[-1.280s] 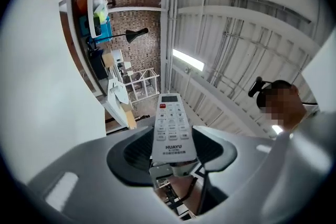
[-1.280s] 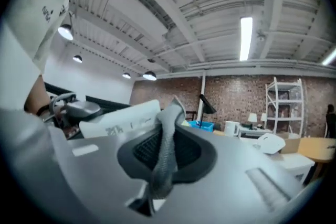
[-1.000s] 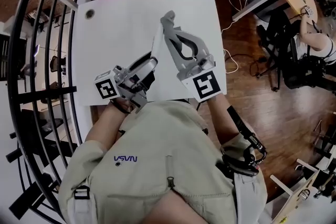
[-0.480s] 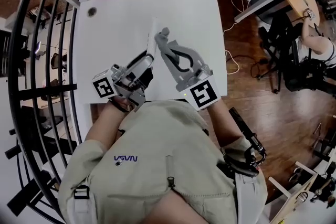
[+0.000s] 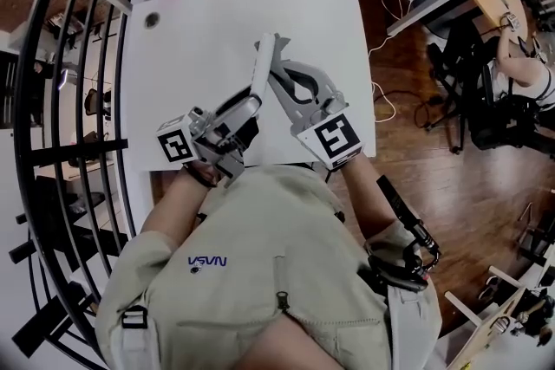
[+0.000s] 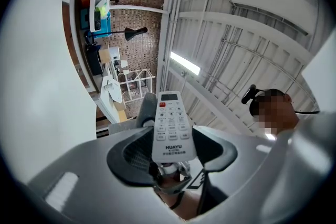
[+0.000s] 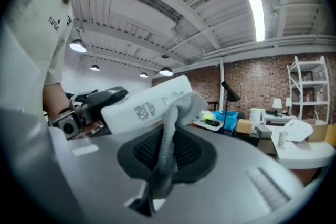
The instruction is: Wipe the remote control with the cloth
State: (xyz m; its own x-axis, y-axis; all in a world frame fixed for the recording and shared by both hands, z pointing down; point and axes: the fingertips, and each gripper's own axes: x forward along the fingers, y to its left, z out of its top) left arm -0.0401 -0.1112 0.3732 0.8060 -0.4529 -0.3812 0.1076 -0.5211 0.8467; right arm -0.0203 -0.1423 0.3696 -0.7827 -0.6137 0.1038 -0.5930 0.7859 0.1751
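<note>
- Left tool: jaws clamped on the lower end of the remote, which stands out past the pads, button side to this camera.
- Right tool: jaws pinched together on a grey cloth. The cloth's free end rises from the pads and lies against the far end of the remote's back.
- In the head view the left tool slants up and away, and its remote is raised above the bench. The right tool reaches in from the right, so its tip meets the remote's far end.
- Both marker cubes sit close to the person's chest, with the forearms drawn in.
- Writing: "HUAYU" is printed under the buttons. The label on the remote's back is too small to read. The shirt reads "NASA".
- Room: both tools hang over the near half of the bench, and its white top runs on beyond them to a grommet near the far left corner. A railing runs along the left and a wood floor lies to the right.
</note>
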